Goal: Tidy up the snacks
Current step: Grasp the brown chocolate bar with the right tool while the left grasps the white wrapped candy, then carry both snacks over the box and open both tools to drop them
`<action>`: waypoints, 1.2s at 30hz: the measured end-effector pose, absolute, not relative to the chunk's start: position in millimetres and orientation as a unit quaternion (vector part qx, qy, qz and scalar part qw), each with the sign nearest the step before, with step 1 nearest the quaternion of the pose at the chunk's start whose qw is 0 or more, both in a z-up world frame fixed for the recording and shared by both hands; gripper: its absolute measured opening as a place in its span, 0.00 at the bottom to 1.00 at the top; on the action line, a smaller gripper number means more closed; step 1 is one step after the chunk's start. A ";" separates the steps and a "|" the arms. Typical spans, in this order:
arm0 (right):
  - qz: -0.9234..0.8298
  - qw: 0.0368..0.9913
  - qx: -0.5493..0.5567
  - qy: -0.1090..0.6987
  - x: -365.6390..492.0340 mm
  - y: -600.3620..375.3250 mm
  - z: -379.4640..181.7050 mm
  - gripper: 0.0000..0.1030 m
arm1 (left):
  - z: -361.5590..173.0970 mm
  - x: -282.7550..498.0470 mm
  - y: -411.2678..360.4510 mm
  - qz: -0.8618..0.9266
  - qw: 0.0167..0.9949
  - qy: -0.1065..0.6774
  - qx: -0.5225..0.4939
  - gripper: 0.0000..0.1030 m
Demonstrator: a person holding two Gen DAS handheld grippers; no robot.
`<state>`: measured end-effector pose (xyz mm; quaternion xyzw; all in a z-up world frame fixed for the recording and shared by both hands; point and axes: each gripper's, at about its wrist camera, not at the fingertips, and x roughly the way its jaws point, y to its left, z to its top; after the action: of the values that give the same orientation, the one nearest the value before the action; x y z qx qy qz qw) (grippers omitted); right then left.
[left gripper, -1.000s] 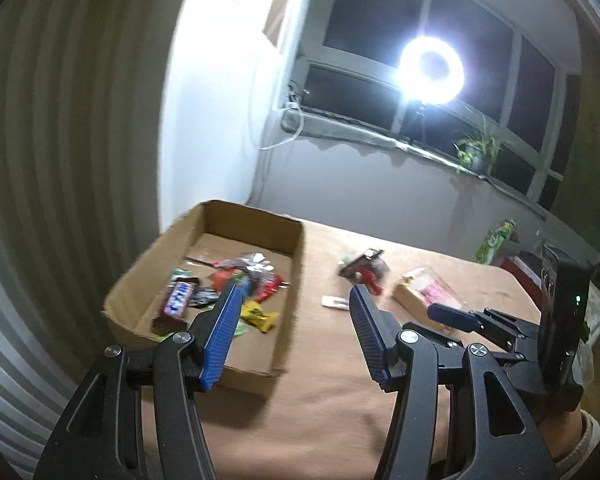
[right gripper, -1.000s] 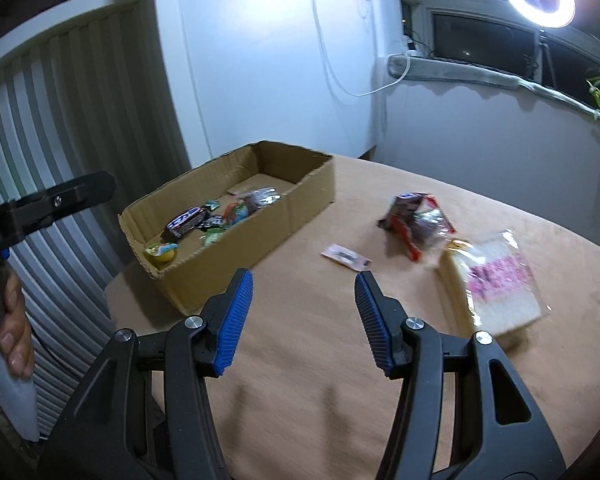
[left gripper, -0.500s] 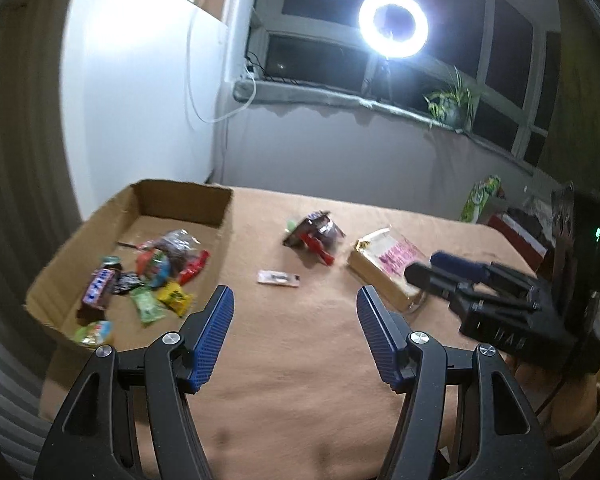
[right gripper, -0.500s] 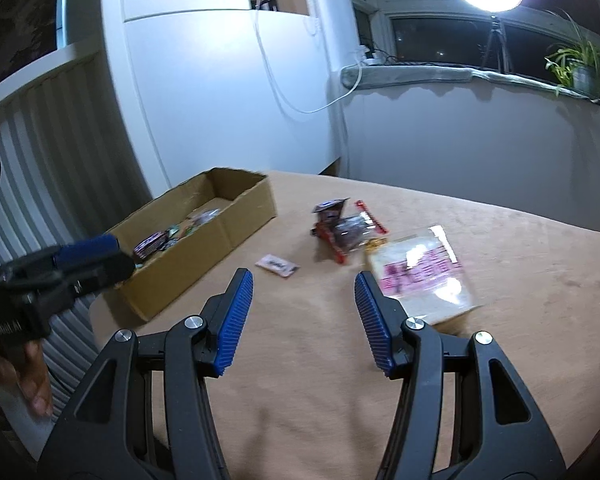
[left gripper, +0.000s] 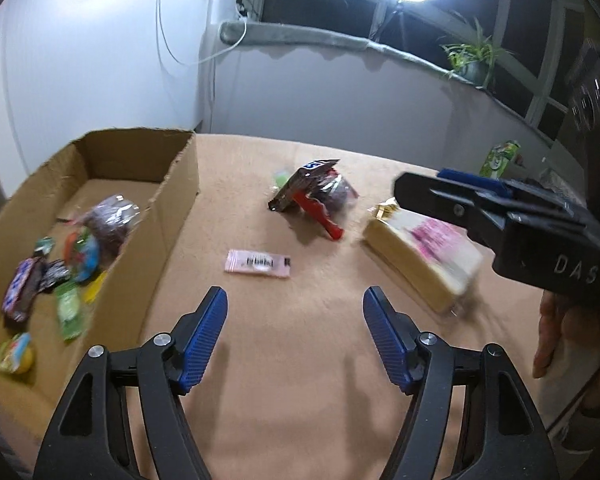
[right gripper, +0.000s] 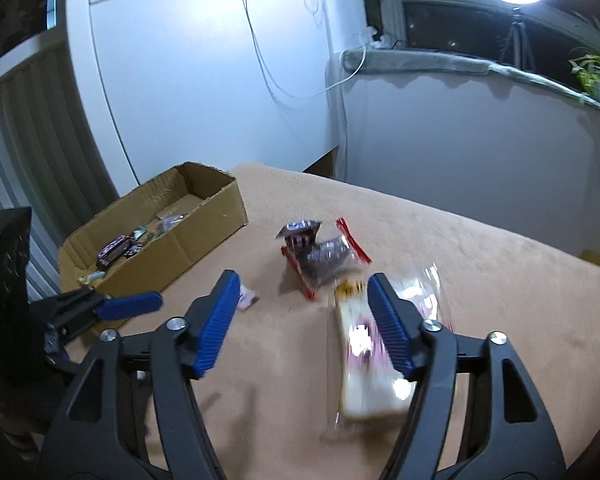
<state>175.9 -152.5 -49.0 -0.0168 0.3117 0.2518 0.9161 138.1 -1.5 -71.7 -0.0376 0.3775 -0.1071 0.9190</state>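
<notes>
**Approach: loose snacks, both grippers empty**

Left gripper point(left gripper: 294, 322) opening, nothing between jaws; pink sachet point(left gripper: 258, 264) lies just ahead, long axis crosswise to fingers, mid-table beside cardboard box point(left gripper: 180, 184); right gripper point(right gripper: 300, 320) opening, empty; bread pack point(right gripper: 364, 364) under its right finger, lengthwise; right hand nearer bread, left nearer sachet.

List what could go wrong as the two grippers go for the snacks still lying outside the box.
1. The pink sachet lies flat on the cloth, so the left gripper, empty and opening, may snag fabric or slide over it.
2. The wrapped bread looks soft; the right gripper, also opening, could crush it.
3. Both grippers are close together over these snacks and could collide.
</notes>
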 end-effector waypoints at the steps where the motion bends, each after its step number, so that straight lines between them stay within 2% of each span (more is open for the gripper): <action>1: 0.256 0.912 -0.025 0.320 187.7 -147.3 -49.2 0.68 | -75.7 146.5 -2.5 -0.103 0.917 0.384 -0.037 0.68; 12: 0.283 0.866 -0.105 0.399 274.9 -85.5 -79.8 0.68 | -99.9 187.3 -5.8 -0.090 0.898 0.429 -0.043 0.67; 14: 0.281 0.866 -0.111 0.399 279.5 -81.2 -83.0 0.68 | -99.8 187.9 -3.3 -0.083 0.899 0.428 -0.042 0.53; 15: 0.284 0.865 -0.112 0.399 280.3 -80.2 -83.2 0.61 | -99.6 187.3 -1.0 -0.079 0.899 0.428 -0.039 0.42; 17: 0.294 0.861 -0.110 0.401 281.3 -79.8 -83.3 0.40 | -99.2 187.1 0.3 -0.079 0.900 0.428 -0.036 0.39; 18: 0.296 0.860 -0.109 0.402 281.4 -80.2 -83.7 0.40 | -99.2 186.6 0.8 -0.080 0.900 0.427 -0.037 0.36; 19: 0.297 0.859 -0.110 0.402 281.0 -80.7 -83.8 0.40 | -99.1 185.7 0.5 -0.082 0.900 0.426 -0.035 0.24; 25: 0.294 0.868 -0.094 0.389 271.6 -89.7 -77.4 0.32 | -96.9 183.4 6.2 -0.098 0.900 0.422 -0.045 0.24; 36: 0.285 0.892 -0.039 0.350 229.6 -127.8 -47.2 0.31 | -79.4 157.4 14.2 -0.109 0.908 0.401 -0.059 0.23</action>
<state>229.6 -127.8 -47.2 -0.0386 0.3498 0.2852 0.8915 157.4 14.2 -79.4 -0.0594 0.4009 -0.1086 0.9077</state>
